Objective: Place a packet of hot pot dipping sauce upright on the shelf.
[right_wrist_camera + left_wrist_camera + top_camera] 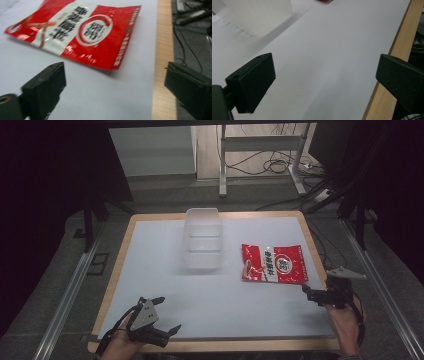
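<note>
A red and white snack bag lies flat on the white table top, right of centre. In the right gripper view the snack bag lies ahead and to the left of the jaws. A clear plastic container stands upright near the table's middle back, and its wall shows at the upper left of the left gripper view. My left gripper hovers open at the front left corner, holding nothing. My right gripper is open just in front of the bag's right corner. Both gripper views, left gripper and right gripper, show wide empty jaws.
The table has a wooden rim, which runs close beside each gripper: rim, rim. Metal rails flank the table. Cables and a desk frame stand on the floor behind, and cables lie off the right edge.
</note>
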The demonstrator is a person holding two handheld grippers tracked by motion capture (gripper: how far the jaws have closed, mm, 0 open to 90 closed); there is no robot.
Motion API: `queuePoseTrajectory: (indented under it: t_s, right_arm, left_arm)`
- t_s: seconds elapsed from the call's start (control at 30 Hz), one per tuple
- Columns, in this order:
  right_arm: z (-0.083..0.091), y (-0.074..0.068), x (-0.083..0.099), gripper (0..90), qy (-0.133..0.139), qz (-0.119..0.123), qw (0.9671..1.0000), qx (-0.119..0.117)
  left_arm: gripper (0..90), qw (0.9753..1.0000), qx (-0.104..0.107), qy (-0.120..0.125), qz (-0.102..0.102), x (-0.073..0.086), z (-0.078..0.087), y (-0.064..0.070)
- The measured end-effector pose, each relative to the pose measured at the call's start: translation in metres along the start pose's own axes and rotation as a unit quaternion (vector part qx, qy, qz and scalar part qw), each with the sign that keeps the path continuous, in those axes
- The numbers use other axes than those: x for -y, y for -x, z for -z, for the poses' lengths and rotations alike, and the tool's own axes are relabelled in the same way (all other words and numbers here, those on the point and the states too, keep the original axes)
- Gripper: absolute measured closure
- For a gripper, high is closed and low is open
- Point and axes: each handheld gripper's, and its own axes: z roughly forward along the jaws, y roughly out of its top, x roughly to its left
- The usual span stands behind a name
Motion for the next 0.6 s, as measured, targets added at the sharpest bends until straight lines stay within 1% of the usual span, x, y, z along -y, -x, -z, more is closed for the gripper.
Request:
queuePoseTrajectory:
  t_s: [0.1, 0.17, 0.23, 0.37, 0.4, 0.6]
  right_arm:
    - [0.0008, -0.0015, 0.0057, 0.0, 0.009, 0.009, 0.9998, -0.014]
    - [0.0002, -0.0021, 0.0052, 0.0, 0.019, 0.016, 0.9996, -0.014]
    - [-0.0005, -0.0032, 0.0042, 0.0, 0.022, 0.024, 0.9994, -0.015]
    - [-0.0041, -0.0048, 0.0051, 0.0, 0.007, 0.042, 0.9990, -0.014]
    - [-0.0050, -0.0048, 0.0053, 0.0, 0.009, 0.046, 0.9988, -0.015]
    - [-0.0059, -0.0058, 0.0048, 0.0, 0.008, 0.048, 0.9987, -0.016]
  left_arm:
    - [2.6, 1.0000, 0.000, -0.001, -0.003, -0.0001, -0.0002, 0.0008]
    - [2.7, 1.0000, 0.000, -0.003, -0.006, -0.0001, -0.0002, 0.0008]
    - [2.8, 1.0000, 0.000, -0.003, -0.007, -0.0001, -0.0003, 0.0009]
    - [2.9, 0.9999, 0.001, -0.004, -0.010, -0.0001, -0.0003, 0.0012]
    - [2.9, 0.9999, 0.001, -0.004, -0.010, -0.0001, -0.0004, 0.0013]
    - [3.2, 0.9999, 0.001, -0.005, -0.014, -0.0002, -0.0008, 0.0023]
